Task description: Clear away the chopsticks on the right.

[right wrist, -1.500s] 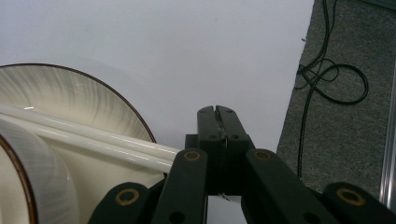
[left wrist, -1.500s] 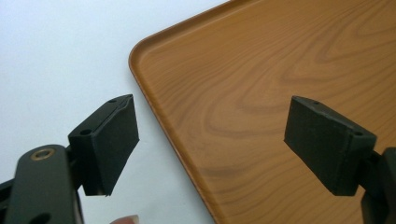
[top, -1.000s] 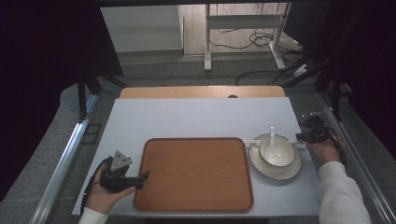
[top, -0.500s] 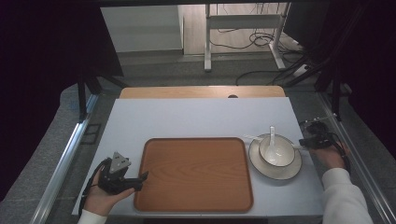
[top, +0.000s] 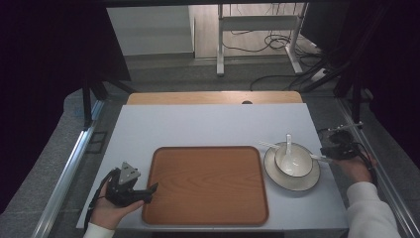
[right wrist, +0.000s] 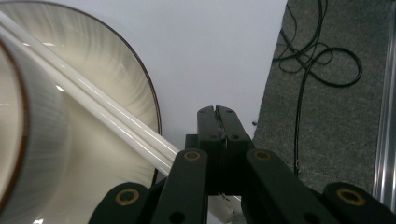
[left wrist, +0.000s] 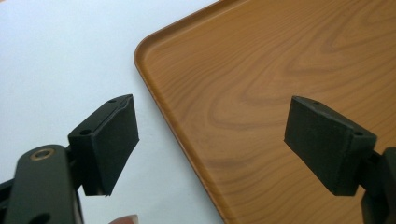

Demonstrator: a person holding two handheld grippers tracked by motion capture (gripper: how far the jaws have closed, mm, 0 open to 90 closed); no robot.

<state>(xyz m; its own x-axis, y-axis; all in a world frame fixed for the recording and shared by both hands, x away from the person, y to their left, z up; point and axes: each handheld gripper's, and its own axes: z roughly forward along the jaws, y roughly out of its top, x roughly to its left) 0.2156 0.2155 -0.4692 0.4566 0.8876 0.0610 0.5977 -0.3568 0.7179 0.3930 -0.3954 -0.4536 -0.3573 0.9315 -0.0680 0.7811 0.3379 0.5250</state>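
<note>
Tray (top: 205, 186): one, wooden, rounded corners, at table centre; nothing lies in it.
Plate (top: 277, 179): one, cream with a dark rim, at 3 o'clock of the tray, just beside its edge.
Bowl (top: 293, 161): one, cream, standing in the plate.
Bowl contents: one white spoon (top: 288, 141), handle leaning toward 12 o'clock.
Chopsticks (top: 270, 145): two, white, side by side across the bowl, tips past it at 10 o'clock, near ends at 3 o'clock by the right gripper; in the right gripper view they (right wrist: 100, 114) run from upper left down beside the jaws.
Right gripper (top: 331, 151): at 3 o'clock of the plate, jaws pressed together (right wrist: 216, 121); the chopstick ends pass beside and under them, and I cannot tell whether they are pinched.
Left gripper (top: 148, 191): at 9 o'clock of the tray, jaws spread wide (left wrist: 210, 140), one over the white table (top: 208, 124), one over the tray's rim (left wrist: 154, 88); pinching nothing.
Count: tray 1, plate 1, bowl 1, spoon 1, chopsticks 2, grippers 2.
</note>
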